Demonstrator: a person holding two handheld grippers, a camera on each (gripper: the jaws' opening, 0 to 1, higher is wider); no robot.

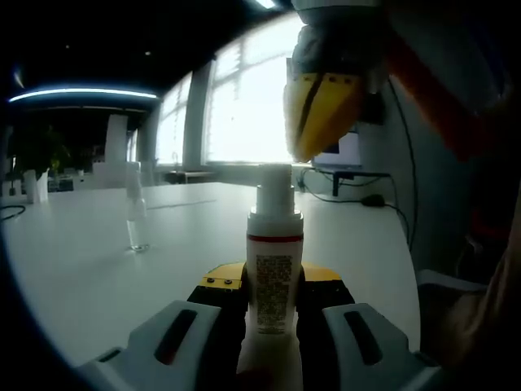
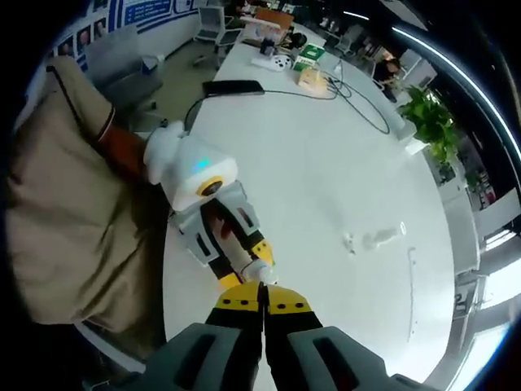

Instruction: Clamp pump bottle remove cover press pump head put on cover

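Observation:
A white pump bottle [image 1: 274, 277] with a red band and a printed label stands upright on the white table [image 1: 81, 261], and my left gripper [image 1: 273, 297] is shut on its body. The bare pump head [image 1: 274, 186] rises above the jaws. My right gripper [image 1: 319, 114] hangs just above and right of the pump head, its yellow tips pressed together. In the right gripper view, my right gripper [image 2: 262, 300] is shut with nothing in it, directly over the pump head [image 2: 260, 270] and the left gripper [image 2: 213, 213]. The clear cover [image 1: 137, 218] stands apart on the table, left of the bottle.
A person in beige clothing [image 2: 65, 212] with an orange sleeve [image 1: 431, 98] stands at the table edge. A black cable [image 2: 342, 94], a dark flat device [image 2: 234, 87], boxes and a plant [image 2: 431, 120] sit at the far end. A monitor [image 1: 342, 153] stands by the bright windows.

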